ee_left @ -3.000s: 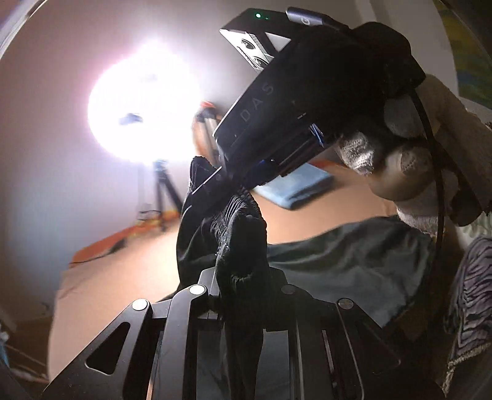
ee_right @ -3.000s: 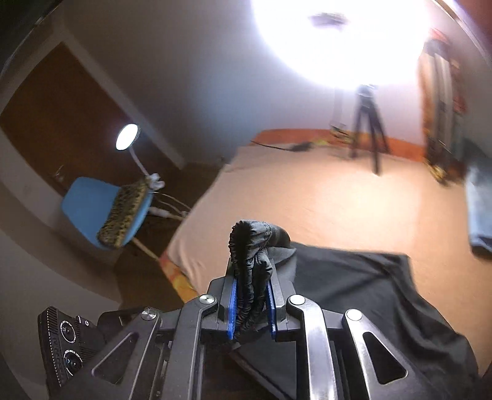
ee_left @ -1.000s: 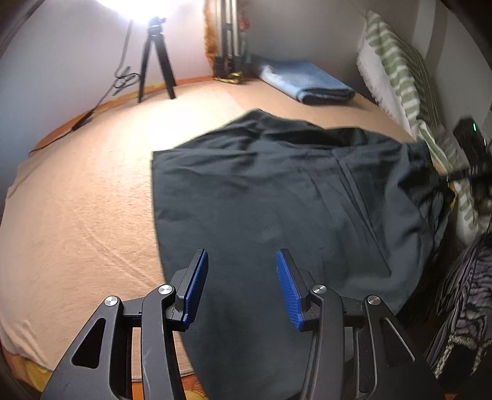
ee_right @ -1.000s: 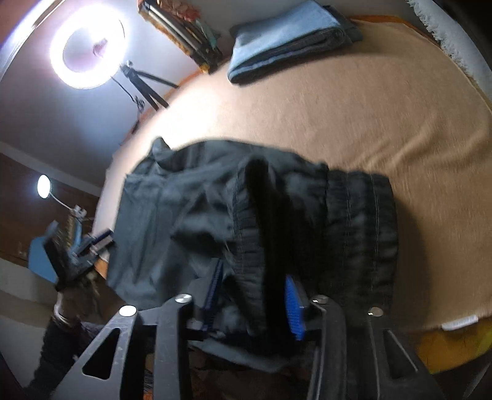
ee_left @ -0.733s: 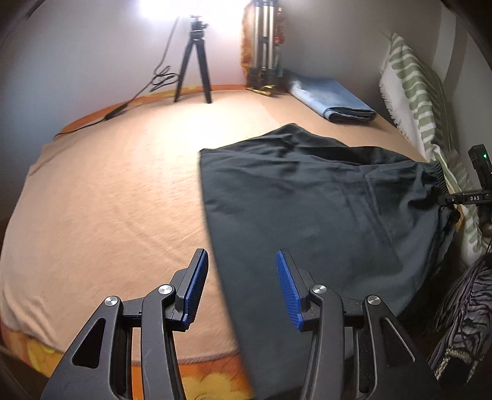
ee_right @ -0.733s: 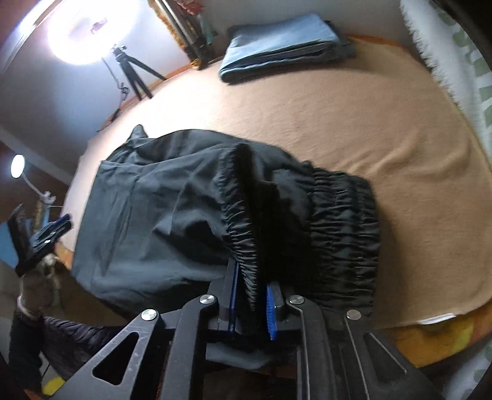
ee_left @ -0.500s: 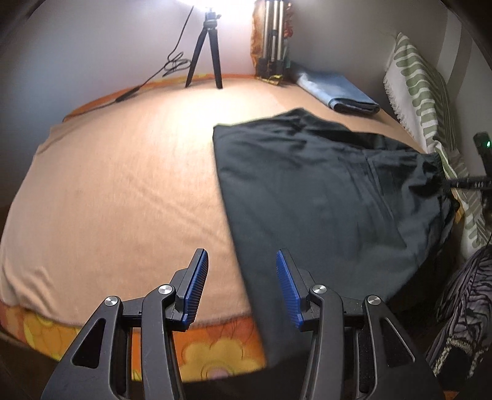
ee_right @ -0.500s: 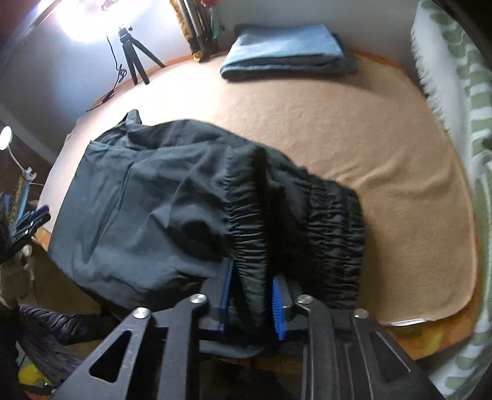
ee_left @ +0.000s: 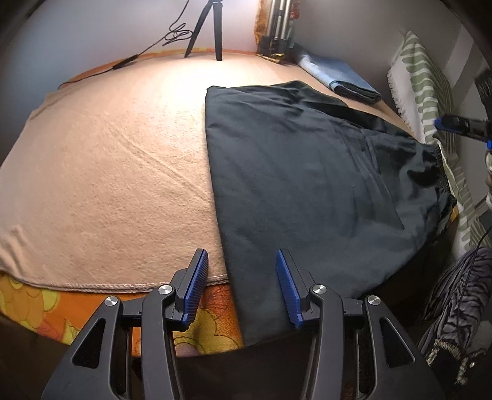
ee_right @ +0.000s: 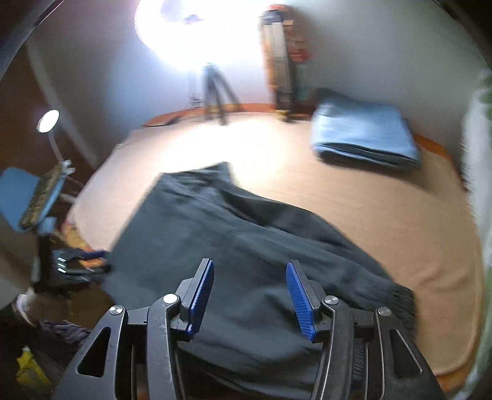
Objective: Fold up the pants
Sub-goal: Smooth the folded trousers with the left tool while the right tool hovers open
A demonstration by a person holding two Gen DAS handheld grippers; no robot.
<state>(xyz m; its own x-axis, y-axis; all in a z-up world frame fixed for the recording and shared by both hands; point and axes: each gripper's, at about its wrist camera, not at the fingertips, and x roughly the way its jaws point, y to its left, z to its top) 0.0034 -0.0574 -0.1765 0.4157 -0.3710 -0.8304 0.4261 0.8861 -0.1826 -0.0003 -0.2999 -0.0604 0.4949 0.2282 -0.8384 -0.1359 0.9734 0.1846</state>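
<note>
A wide bed [ee_left: 101, 160] covered with a peach blanket fills both views, with an orange flowered sheet showing under the blanket's near hem. Everything else is placed from the black pants [ee_left: 307, 184], which lie spread flat on the bed's near right part, one straight edge running away from the camera and the gathered waistband [ee_left: 436, 166] at their right end, by the bed's edge.

Beyond the pants, near the wall, lies a folded blue cloth [ee_left: 341, 78]. To the right of the pants a green-and-white striped fabric [ee_left: 430, 83] hangs. Far beyond the pants stands a black tripod [ee_left: 212, 27] under a bright lamp.

The left hand-held gripper [ee_left: 241, 289] hangs over the near end of the pants where they drape off the bed's edge; its blue pads stand apart with nothing pinched, the pants' straight edge passing below the gap.

The right hand-held gripper [ee_right: 250, 295] is above the waistband end of the pants [ee_right: 246, 246]; its jaws have just been opening, and the pads now stand clear of the cloth, which lies below them. That view is motion-blurred.
</note>
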